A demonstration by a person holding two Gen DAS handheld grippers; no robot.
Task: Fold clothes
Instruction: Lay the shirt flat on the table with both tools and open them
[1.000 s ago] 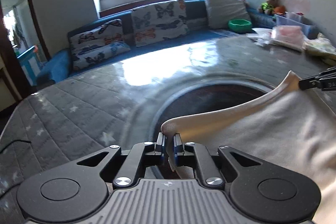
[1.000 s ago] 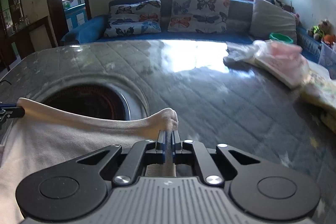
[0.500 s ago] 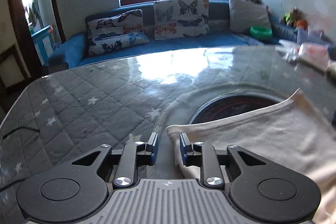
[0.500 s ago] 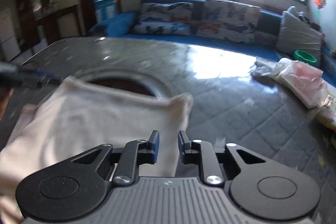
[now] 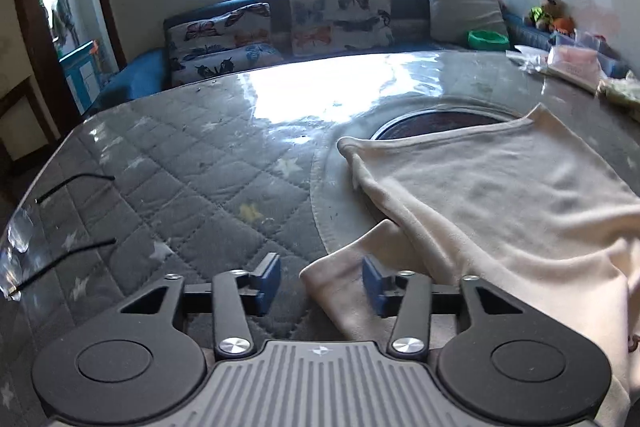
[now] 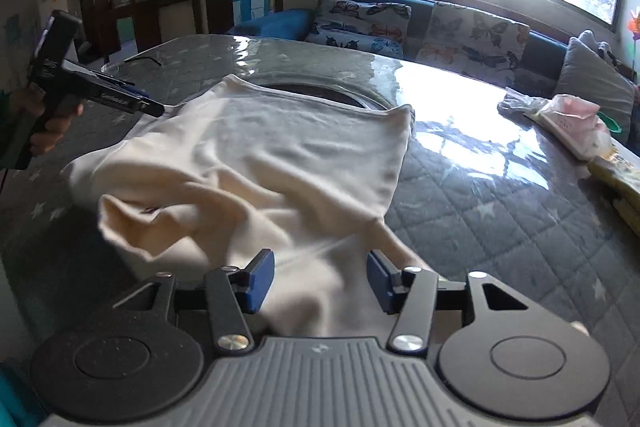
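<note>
A cream shirt lies spread on the grey quilted table, its far hem over the round dark inset. It also shows in the right wrist view, rumpled toward the near side. My left gripper is open, with a sleeve end lying between its blue pads. My right gripper is open above the near part of the shirt. The left gripper also shows in the right wrist view, held in a hand at the shirt's left edge.
The table has a round dark inset. Bagged items lie at the right edge. A blue sofa with butterfly cushions stands behind. Two black wires lie at the table's left edge.
Both grippers let go of the shirt's hem corners, opened wide and drew back toward the near side. The shirt now lies flat on the table.
</note>
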